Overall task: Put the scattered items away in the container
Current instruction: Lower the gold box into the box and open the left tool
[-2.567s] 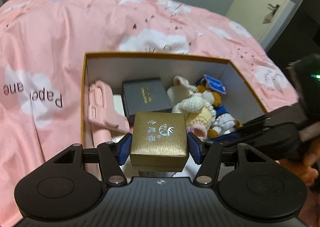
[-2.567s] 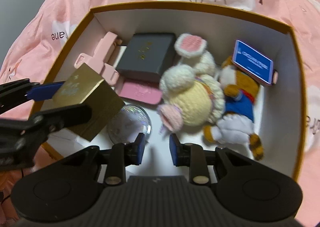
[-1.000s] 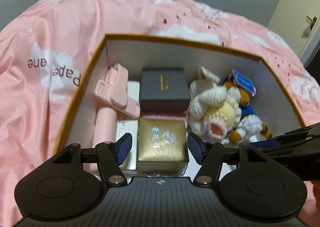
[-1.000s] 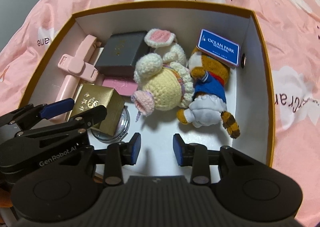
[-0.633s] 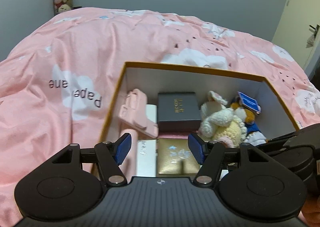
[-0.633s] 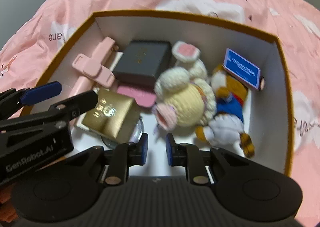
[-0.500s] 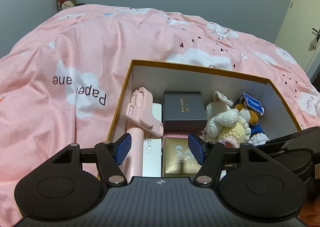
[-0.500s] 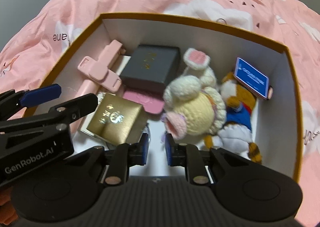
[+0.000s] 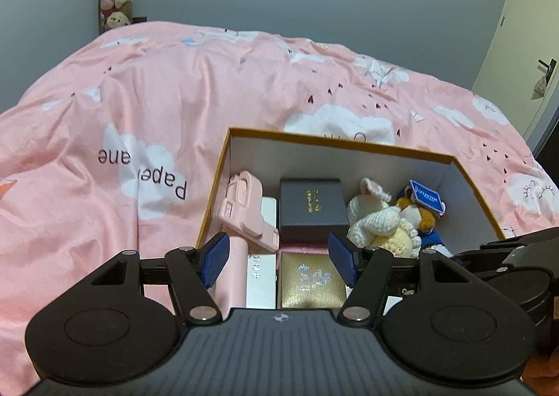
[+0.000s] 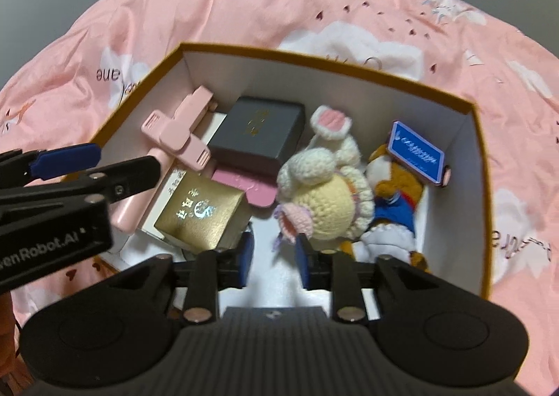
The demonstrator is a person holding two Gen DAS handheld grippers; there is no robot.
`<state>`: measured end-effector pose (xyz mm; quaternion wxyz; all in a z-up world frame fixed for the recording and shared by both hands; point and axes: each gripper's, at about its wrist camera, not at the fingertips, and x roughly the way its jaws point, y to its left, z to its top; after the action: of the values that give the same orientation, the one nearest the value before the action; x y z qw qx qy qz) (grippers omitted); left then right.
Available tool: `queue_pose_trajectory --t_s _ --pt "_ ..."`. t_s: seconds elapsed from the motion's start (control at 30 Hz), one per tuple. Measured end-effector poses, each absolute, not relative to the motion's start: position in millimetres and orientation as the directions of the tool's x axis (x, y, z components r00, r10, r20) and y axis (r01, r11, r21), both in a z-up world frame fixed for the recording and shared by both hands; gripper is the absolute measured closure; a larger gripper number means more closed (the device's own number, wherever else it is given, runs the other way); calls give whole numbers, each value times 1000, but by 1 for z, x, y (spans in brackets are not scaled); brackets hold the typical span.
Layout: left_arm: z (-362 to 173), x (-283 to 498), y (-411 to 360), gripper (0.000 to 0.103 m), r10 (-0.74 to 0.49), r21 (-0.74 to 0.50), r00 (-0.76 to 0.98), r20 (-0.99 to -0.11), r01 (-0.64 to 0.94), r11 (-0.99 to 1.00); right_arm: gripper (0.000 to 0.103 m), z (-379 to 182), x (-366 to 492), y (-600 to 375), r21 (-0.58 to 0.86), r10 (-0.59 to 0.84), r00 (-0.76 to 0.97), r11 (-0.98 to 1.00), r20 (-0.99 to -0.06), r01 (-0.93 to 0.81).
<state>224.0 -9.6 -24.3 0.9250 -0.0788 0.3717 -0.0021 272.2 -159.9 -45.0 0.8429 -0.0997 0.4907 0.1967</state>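
Both tongs empty rn: left tongs [image 9: 278,258] spread wide, right tongs [image 10: 273,252] opening w/ nothing between. Gold box [image 10: 201,212] sits inside container [image 10: 325,62] on bed, prob wedged beside the toys for space.

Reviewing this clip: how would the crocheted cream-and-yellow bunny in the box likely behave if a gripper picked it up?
The crocheted bunny looks soft and stuffed, so it would probably squash under the pads rather than resist. Its yarn surface suggests good friction and little slipping. Its long ear and limbs would likely flop, and could snag the tagged plush lying against it.
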Motion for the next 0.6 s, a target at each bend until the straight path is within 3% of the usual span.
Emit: queue_pose_trajectory --t_s 0.1,0.23,0.37,0.5,0.6 --pt "-17 219 -9 29 -64 -148 731 -680 -52 988 62 -36 267 -165 23 235 470 911 -851 -413" --pt "-7 211 -7 29 -65 -151 741 -668 -49 987 47 -24 255 -169 6 234 520 916 -821 -402" --pt "3 202 -7 29 -65 -140 751 -657 -37 990 43 -13 243 -173 4 245 552 916 -797 -400" --pt "12 192 -5 29 -95 -130 750 -655 12 991 31 -2 230 -177 -5 248 587 919 -771 -394" --pt "17 181 -5 29 -100 -108 747 -657 38 993 29 7 218 -182 -17 243 618 923 -747 -383"
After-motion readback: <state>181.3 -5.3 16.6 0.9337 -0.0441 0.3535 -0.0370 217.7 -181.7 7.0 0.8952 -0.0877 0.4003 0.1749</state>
